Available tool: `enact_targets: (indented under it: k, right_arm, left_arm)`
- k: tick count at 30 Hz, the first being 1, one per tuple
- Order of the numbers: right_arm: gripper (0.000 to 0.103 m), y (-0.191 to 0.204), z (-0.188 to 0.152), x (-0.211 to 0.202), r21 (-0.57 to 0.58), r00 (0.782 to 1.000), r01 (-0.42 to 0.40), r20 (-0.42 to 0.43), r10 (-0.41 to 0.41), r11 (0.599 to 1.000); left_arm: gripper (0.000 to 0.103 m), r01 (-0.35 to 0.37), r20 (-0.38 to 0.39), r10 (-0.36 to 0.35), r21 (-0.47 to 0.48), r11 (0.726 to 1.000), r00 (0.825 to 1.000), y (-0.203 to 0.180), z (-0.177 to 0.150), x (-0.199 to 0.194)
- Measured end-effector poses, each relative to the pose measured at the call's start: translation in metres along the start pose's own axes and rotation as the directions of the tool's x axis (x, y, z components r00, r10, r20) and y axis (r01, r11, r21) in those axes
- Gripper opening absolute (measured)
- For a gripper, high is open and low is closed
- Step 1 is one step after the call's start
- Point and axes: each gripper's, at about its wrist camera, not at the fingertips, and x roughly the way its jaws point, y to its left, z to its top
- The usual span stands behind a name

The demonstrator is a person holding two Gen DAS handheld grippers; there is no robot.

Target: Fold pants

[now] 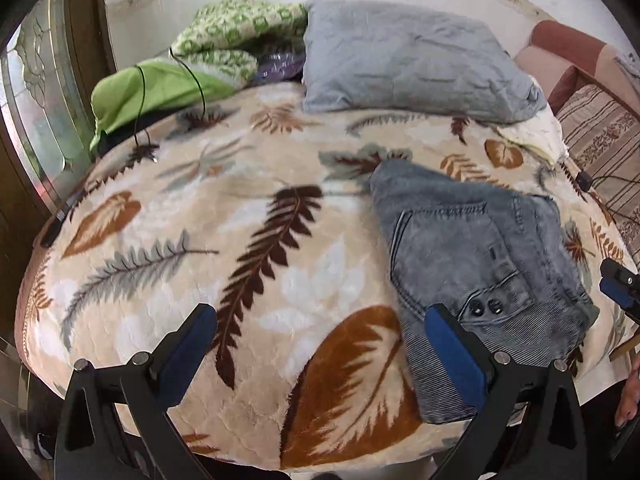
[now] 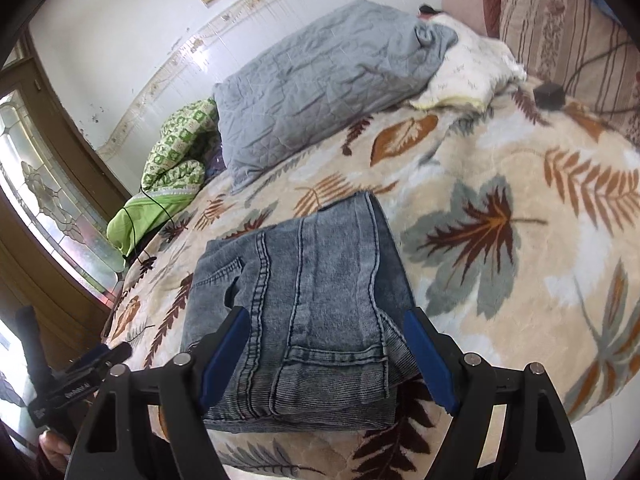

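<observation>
Both grippers, left [image 1: 320,344] and right [image 2: 328,344], gape empty; snagging the near edge could spill the folded jeans [image 2: 296,304].

Daylight enters through the patterned glass door [image 2: 48,208]; fisheye edges curve, slight motion blur.

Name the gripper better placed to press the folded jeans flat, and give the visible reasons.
Right. The right gripper is open with the folded jeans centred between its fingers. The left gripper is open mostly over the leaf-print blanket; the jeans lie off to its right side.
</observation>
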Motion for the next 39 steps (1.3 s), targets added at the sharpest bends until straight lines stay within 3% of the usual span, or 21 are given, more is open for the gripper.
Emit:
enact_targets:
  k: [3, 7, 13, 15, 19, 23, 26, 28, 32, 34, 36, 39]
  right_arm:
    - [0.082, -0.005, -0.001, 0.004, 0.025, 1.0, -0.006, -0.017, 0.006, 1.0]
    - [0.082, -0.004, -0.003, 0.004, 0.022, 1.0, -0.008, -0.015, 0.009, 1.0]
    - [0.082, -0.006, -0.001, 0.013, 0.017, 0.999, 0.005, -0.04, -0.005, 1.0]
    - [0.082, -0.009, 0.001, 0.017, 0.028, 0.999, 0.005, -0.048, -0.004, 1.0]
    - [0.082, -0.016, 0.004, 0.023, 0.042, 0.998, 0.012, -0.061, -0.009, 0.999]
    - [0.082, -0.026, 0.006, 0.028, 0.05, 0.997, 0.015, -0.073, -0.011, 0.999]
    - [0.082, -0.037, 0.007, 0.032, 0.078, 0.996, 0.001, -0.09, 0.006, 0.997]
    - [0.082, -0.044, 0.007, 0.038, 0.114, 0.993, -0.027, -0.115, 0.04, 0.993]
    - [0.083, -0.053, 0.006, 0.049, 0.181, 0.978, -0.105, -0.16, 0.134, 0.978]
    - [0.083, -0.053, 0.005, 0.054, 0.188, 0.97, -0.128, -0.179, 0.162, 0.974]
    - [0.083, -0.058, 0.005, 0.059, 0.224, 0.963, -0.15, -0.186, 0.193, 0.963]
    - [0.083, -0.061, 0.005, 0.066, 0.276, 0.936, -0.222, -0.208, 0.283, 0.935]
  left_arm:
    - [0.103, 0.028, -0.01, -0.028, -0.011, 1.0, 1.0, 0.002, -0.003, 0.006]
    - [0.103, -0.009, -0.024, 0.008, -0.012, 1.0, 1.0, 0.003, -0.004, 0.017]
    - [0.103, -0.03, -0.189, 0.033, 0.016, 0.999, 0.982, -0.004, -0.003, 0.051]
    - [0.103, -0.031, -0.181, 0.037, 0.035, 0.999, 0.983, -0.008, -0.002, 0.053]
    - [0.103, 0.029, -0.164, -0.02, 0.052, 0.998, 0.986, -0.014, 0.001, 0.047]
    - [0.103, 0.149, -0.182, -0.141, 0.028, 0.989, 0.973, -0.019, 0.01, 0.048]
    - [0.103, 0.237, -0.204, -0.235, -0.012, 0.971, 0.95, -0.025, 0.018, 0.053]
    - [0.103, 0.3, -0.235, -0.298, -0.028, 0.953, 0.925, -0.034, 0.023, 0.06]
    - [0.103, 0.368, -0.278, -0.358, -0.018, 0.93, 0.891, -0.052, 0.026, 0.072]
    - [0.103, 0.426, -0.306, -0.421, -0.055, 0.903, 0.854, -0.055, 0.028, 0.081]
    - [0.103, 0.479, -0.34, -0.486, -0.11, 0.871, 0.805, -0.056, 0.028, 0.091]
    - [0.103, 0.516, -0.332, -0.529, -0.134, 0.846, 0.781, -0.056, 0.033, 0.092]
